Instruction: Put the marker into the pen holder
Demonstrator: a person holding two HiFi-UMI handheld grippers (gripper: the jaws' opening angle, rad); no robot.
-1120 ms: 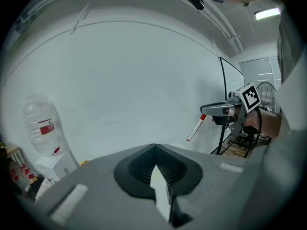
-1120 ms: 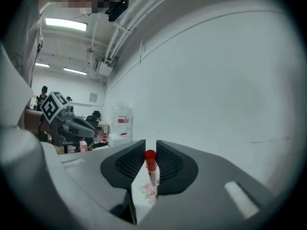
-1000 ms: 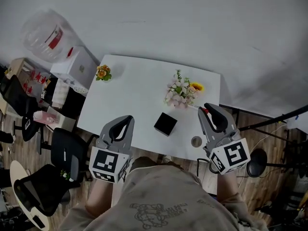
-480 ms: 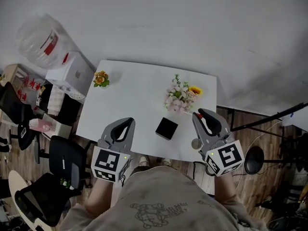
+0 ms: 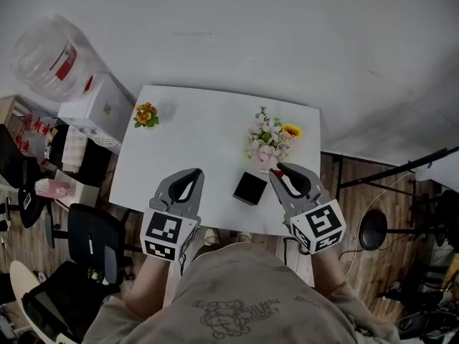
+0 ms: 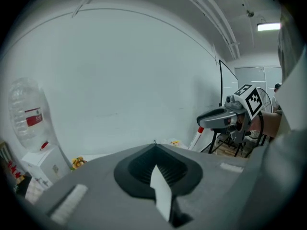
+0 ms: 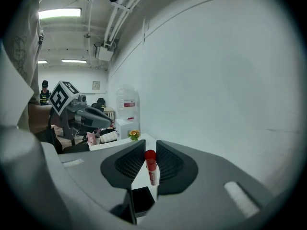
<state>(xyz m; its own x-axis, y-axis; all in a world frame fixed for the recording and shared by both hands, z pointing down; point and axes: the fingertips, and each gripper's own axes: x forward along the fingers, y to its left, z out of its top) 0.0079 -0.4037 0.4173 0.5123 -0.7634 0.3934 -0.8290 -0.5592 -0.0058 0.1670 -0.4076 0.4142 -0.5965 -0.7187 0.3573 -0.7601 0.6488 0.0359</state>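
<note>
Grey and idle, the left gripper (image 5: 192, 176) hangs over the table's (image 5: 204, 138) front edge, left of the middle, about where it was a second ago. Its jaws are together with nothing in them. The black holder (image 5: 249, 188) stands near the front edge, right of the middle, unmoved. The flowers (image 5: 269, 138) are behind it, toward the back right corner.

The change is on the right. The right gripper (image 5: 280, 172) has come in from the right edge, and its tips now sit just beside the holder's right side. Its jaws are clamped on the marker (image 7: 150, 170), with the red cap out at the tips and the white barrel running back between the pads. The grip looks no different from before. In the right gripper view the holder shows dark and low between the jaws, beneath the marker.

So the carry is judged nearly done: the marker is in the air close to the holder, not yet in it. What remains is probably a short move left over the opening, a tilt toward upright, then a release. The risk is catching the holder's rim and pushing it along the table.
</note>
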